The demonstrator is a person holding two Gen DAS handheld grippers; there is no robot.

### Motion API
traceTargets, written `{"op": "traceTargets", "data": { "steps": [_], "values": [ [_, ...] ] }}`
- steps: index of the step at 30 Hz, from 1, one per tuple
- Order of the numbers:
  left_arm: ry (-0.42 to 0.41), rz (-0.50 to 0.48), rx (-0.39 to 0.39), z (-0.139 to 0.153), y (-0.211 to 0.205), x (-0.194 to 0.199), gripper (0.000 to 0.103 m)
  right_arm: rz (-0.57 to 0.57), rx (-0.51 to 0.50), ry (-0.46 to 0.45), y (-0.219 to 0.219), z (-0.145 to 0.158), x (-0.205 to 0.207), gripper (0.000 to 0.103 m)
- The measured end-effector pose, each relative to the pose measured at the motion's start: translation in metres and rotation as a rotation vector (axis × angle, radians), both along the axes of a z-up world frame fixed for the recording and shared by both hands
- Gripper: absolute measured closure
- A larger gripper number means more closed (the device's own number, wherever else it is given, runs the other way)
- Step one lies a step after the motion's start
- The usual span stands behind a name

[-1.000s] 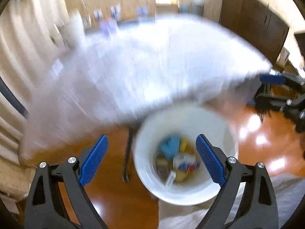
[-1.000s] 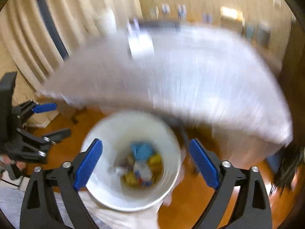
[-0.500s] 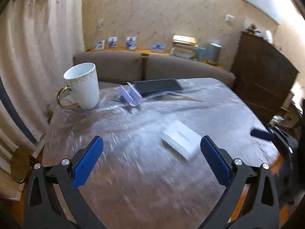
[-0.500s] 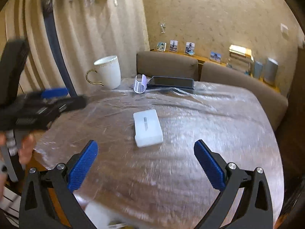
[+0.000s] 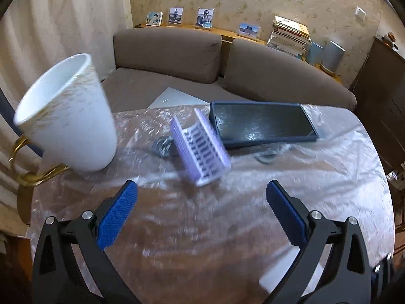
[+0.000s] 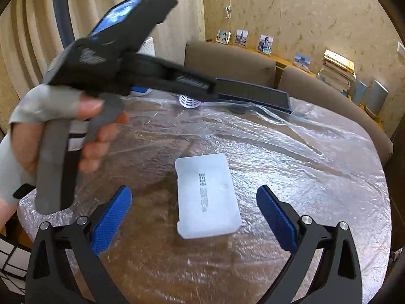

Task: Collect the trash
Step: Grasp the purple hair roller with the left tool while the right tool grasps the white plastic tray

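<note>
Both grippers advanced across the bench (image 5: 316,177): left gripper (image 5: 201,204), fingers apart and empty, now faces the lilac ridged wrapper (image 5: 200,147) lying between mug (image 5: 68,119) and tablet (image 5: 263,124); right gripper (image 6: 193,209), fingers apart, straddles the white plastic box (image 6: 206,195).

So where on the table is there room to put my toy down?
Free: the table's wide right side, between the white box and the edge, and the near strip before the left gripper. Crowded: the far end, with the mug, the purple holder and the tablet.
</note>
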State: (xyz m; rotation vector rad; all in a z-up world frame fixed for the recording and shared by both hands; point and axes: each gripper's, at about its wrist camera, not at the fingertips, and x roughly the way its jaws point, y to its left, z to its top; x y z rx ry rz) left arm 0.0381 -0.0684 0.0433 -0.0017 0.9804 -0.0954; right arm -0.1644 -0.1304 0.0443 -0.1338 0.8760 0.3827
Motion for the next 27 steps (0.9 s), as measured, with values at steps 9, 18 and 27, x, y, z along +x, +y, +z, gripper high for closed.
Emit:
{"op": "traceTargets", "data": {
  "steps": [9, 18, 27],
  "values": [
    [0.023, 0.018, -0.002, -0.018, -0.001, 0.032, 0.013, -0.004, -0.003, 0.015, 0.004, -0.008, 0.007, 0.014],
    [0.033, -0.012, -0.019, -0.027, -0.003, 0.044, 0.03, -0.017, -0.022, 0.029, 0.005, -0.018, 0.011, 0.02],
    [0.005, -0.032, 0.041, -0.026, -0.011, 0.046, 0.057, -0.038, -0.039, 0.055, 0.003, -0.028, 0.014, 0.048]
  ]
}}
